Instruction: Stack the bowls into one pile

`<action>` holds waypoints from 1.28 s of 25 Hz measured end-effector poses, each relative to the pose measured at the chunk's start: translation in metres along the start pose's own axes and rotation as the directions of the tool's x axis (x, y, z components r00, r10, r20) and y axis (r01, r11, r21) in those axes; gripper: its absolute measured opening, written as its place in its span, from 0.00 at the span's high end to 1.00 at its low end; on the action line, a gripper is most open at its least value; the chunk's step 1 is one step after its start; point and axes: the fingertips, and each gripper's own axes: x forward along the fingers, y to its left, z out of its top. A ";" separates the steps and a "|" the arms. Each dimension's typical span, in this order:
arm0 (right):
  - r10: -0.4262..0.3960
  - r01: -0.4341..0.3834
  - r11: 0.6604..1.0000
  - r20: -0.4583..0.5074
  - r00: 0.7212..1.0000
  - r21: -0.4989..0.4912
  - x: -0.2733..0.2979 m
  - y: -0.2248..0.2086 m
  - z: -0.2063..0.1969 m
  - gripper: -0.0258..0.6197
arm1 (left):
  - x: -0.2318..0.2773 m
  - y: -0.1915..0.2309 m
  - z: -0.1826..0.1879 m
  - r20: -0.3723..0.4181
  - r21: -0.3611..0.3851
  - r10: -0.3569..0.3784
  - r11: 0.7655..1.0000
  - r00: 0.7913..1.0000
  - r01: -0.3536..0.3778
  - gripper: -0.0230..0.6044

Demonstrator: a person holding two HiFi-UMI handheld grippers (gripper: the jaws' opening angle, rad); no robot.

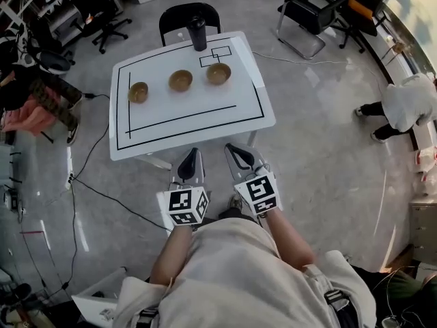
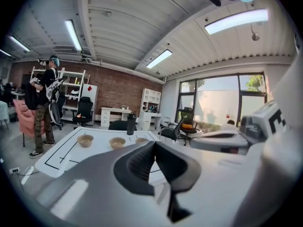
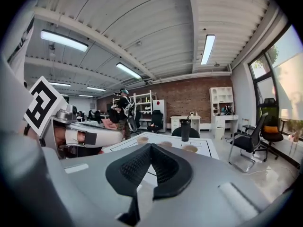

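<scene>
Three brown bowls stand apart in a row on the far half of the white table [image 1: 205, 125]: a left bowl [image 1: 138, 91], a middle bowl [image 1: 181, 80] and a right bowl [image 1: 218, 73]. The left gripper view shows them as well, left bowl [image 2: 85, 140], middle bowl [image 2: 117, 142], right bowl [image 2: 141, 140]. My left gripper [image 1: 190, 156] and right gripper [image 1: 234, 150] hover side by side short of the table's near edge, close to my body. Both are shut with nothing between the jaws. In the right gripper view the bowls [image 3: 165, 144] lie beyond the shut right gripper [image 3: 150, 146].
A black bottle [image 1: 198, 33] stands at the table's far edge, behind the bowls. A black chair [image 1: 190, 14] is tucked behind the table. Cables [image 1: 89, 183] run over the floor on the left. One person [image 1: 34, 80] stands at left and another [image 1: 410, 104] crouches at right.
</scene>
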 end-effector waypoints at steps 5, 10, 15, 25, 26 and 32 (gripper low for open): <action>0.050 -0.049 0.998 -0.011 0.999 0.034 0.004 -0.023 -0.008 0.96 | 0.019 -0.012 -0.015 -0.054 -0.010 0.002 1.000 0.999 -0.003 0.96; 0.055 -0.054 0.997 -0.009 0.998 0.054 0.002 -0.035 -0.015 0.96 | 0.030 -0.011 -0.018 -0.082 0.002 0.025 1.000 0.996 -0.025 0.96; 0.053 -0.050 0.997 -0.052 0.997 0.058 0.004 -0.041 -0.034 0.96 | 0.047 -0.016 -0.028 -0.108 0.001 -0.011 1.000 0.994 0.011 0.96; 0.029 -0.022 0.996 -0.086 0.996 0.083 0.047 -0.043 -0.031 0.96 | 0.072 0.022 -0.023 -0.108 -0.028 -0.021 0.999 0.994 0.018 0.96; 0.031 -0.023 0.996 -0.091 0.995 0.086 0.055 -0.041 -0.032 0.96 | 0.076 0.030 -0.024 -0.107 -0.034 -0.021 0.999 0.994 0.017 0.96; 0.035 -0.023 0.994 -0.107 0.994 0.111 0.122 -0.037 -0.020 0.96 | 0.108 0.100 -0.005 -0.079 -0.068 0.011 0.998 0.997 -0.017 0.96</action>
